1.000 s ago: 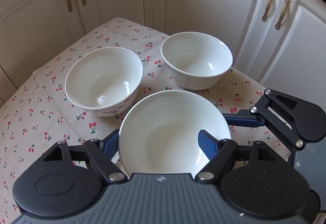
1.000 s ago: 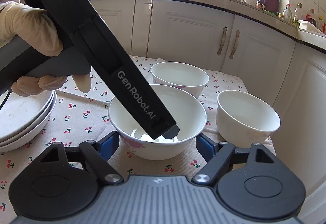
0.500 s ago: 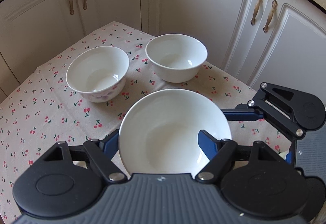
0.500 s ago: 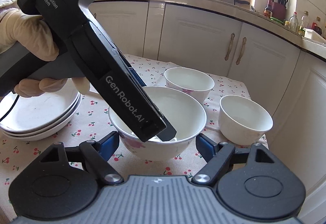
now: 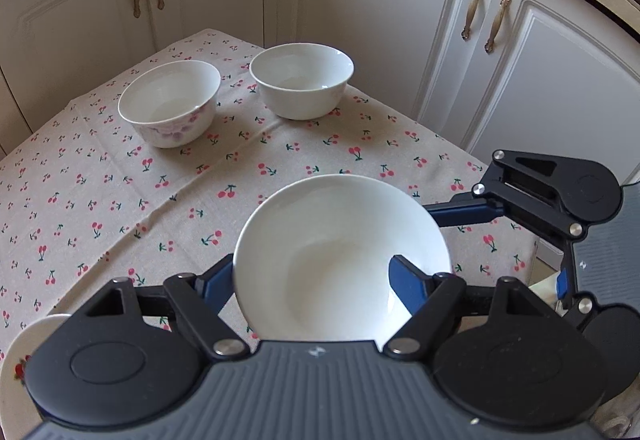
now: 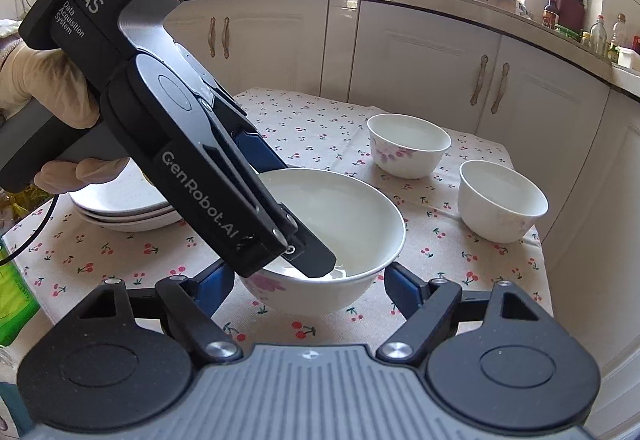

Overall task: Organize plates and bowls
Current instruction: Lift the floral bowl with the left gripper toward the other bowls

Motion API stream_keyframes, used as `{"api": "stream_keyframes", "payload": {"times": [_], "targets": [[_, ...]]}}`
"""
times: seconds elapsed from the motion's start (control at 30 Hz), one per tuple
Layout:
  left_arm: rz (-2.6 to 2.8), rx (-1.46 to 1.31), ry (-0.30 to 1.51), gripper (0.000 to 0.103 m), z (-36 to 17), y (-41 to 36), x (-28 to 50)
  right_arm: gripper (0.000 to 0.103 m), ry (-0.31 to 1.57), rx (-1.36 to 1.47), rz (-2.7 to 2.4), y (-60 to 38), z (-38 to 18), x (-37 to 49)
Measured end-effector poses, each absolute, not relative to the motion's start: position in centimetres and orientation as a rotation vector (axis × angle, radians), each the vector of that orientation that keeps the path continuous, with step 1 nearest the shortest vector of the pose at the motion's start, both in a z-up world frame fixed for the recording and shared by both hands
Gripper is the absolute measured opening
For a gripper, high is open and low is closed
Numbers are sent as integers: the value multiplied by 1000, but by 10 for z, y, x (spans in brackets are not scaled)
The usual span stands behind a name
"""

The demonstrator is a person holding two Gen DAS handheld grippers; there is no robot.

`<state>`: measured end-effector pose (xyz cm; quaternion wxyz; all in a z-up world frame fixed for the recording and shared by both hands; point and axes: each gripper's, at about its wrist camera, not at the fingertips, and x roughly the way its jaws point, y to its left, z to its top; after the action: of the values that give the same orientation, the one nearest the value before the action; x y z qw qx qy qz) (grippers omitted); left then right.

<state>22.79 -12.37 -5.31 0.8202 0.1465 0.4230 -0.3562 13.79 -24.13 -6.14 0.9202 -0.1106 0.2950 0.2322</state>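
Left tongs (image 5: pixel 312 276) pinching rim of large white ceramic bowl with pink floral print (image 6: pixel 332 236): one blue finger inside the bowl, the other outside the wall; bowl apparently lifted clear of cherry-print cloth on the desk (image 5: pixel 120 200), tilted toward left wrist camera; contact with cloth not resolvable from either view.

Right tongs (image 6: pixel 308 284) spread wide, holding nothing; blue fingers flank the same bowl low on either side, not touching it as far as visible.

Other ware: small white bowl with pink flowers (image 5: pixel 170 102) and small plain white bowl (image 5: pixel 302 80) side by side, well apart from the held bowl, toward the white cabinet doors (image 5: pixel 380 20); stack of white shallow plates (image 6: pixel 124 204) on left side of desk in right wrist view, partly hidden behind the gloved left hand (image 6: pixel 44 92).

Key relation: both small bowls lie ahead of the left tongs, flowered one ahead-left, plain one straight ahead; left hand already carries the load, so judged the one to set the large bowl down; small bowls would nest into it, not the reverse.

Legible writing on left gripper body: "DAS", "Data Acquisition System", "GenRobot.AI".
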Motion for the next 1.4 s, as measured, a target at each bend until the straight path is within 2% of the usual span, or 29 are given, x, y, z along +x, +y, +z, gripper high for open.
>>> {"api": "stream_keyframes", "payload": {"times": [0.4,1.4], "targets": [[-768,298,931,80,-65,-118,210,86,666,-219,500,-237,-73,124],[-792,292,923,80,-68,-122,209,86,678,-250,482,-236,-75,121]]}}
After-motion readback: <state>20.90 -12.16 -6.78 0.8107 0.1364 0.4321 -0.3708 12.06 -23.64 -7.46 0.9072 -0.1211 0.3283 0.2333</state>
